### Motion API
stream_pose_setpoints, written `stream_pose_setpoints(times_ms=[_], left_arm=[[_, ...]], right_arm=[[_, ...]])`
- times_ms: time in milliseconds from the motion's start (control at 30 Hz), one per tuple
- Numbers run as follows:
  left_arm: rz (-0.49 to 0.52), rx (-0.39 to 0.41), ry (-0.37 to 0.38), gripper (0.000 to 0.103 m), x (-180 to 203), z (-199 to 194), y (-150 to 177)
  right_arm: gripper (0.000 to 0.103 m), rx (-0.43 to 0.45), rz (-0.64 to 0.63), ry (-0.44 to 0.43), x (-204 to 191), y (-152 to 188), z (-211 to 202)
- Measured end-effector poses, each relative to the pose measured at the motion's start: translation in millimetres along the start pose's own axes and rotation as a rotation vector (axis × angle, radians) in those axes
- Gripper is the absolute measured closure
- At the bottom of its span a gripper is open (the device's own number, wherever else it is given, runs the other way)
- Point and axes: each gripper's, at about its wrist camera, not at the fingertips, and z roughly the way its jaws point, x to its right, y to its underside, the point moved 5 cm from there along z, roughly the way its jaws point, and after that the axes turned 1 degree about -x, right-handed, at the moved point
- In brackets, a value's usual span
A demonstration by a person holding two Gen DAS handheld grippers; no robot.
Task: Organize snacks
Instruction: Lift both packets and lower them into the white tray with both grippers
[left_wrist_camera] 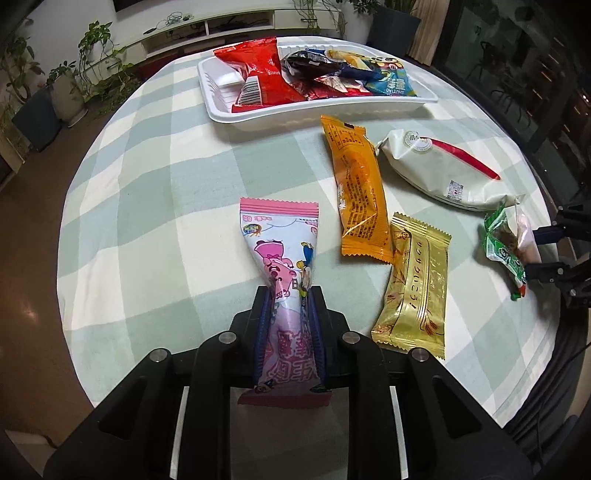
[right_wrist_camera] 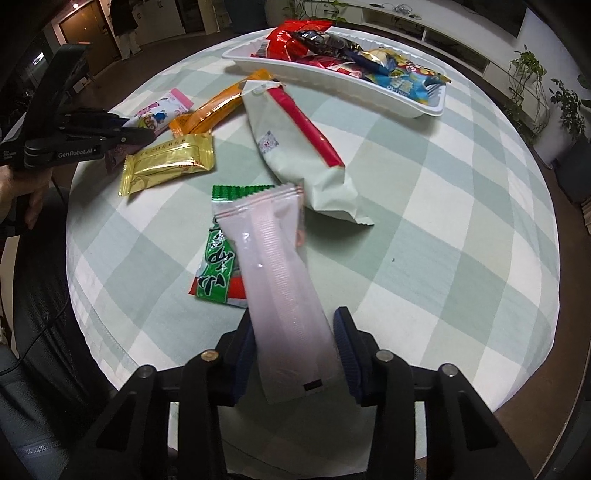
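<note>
My left gripper (left_wrist_camera: 289,295) is shut on a pink cartoon snack packet (left_wrist_camera: 280,254), squeezing its middle near the table's front edge. My right gripper (right_wrist_camera: 293,325) has a pale pink translucent packet (right_wrist_camera: 275,258) between its fingers, with a visible gap on the right side; a green packet (right_wrist_camera: 218,258) lies under it. The right gripper also shows at the right edge of the left wrist view (left_wrist_camera: 532,251). A white tray (left_wrist_camera: 317,112) at the back holds several snacks. An orange packet (left_wrist_camera: 356,188), a gold packet (left_wrist_camera: 415,284) and a white packet with a red stripe (left_wrist_camera: 439,166) lie on the checked tablecloth.
The round table has a green and white checked cloth (left_wrist_camera: 166,192). Its edge drops to the floor on the left. Potted plants (left_wrist_camera: 66,81) and a low white cabinet (left_wrist_camera: 207,29) stand beyond the table. A dark chair (right_wrist_camera: 44,288) is at the near left in the right wrist view.
</note>
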Motion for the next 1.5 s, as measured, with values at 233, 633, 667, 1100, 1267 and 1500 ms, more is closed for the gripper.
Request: stream_pose_setpoints(times_ms=[233,633,667,1100,1267,1500], left_arm=[[-0.017,0.013,0.022,0.085,-2.0,-3.3,3.2],[-0.107,0.072,0.099,0.088,-10.7,-21.3,17.1],[-0.118,0.083,0.109,0.088,-12.0,-24.5,18.4],[-0.227,0.205,0.232,0.088,-23.7,-68.7,5.5],[-0.239,0.249,0.249,0.088,-30.1,-82.0,-22.1],[-0.22,0.291,0.253,0.088,-35.2,-93.5,-85.0]], right_arm=[[0.07,0.005,-0.015,0.001,-3.9,2.1,-3.3],[0.079,0.103,0.087,-0.045,2.5,7.8,-26.2],[0.078,0.111,0.097,-0.058,2.8,8.6,-28.1],[0.078,0.258,0.262,-0.189,17.8,-4.2,-49.5],[0.078,0.311,0.36,-0.198,43.9,-10.3,-60.3],[0.078,0.393,0.483,-0.185,91.2,-38.1,-87.1]])
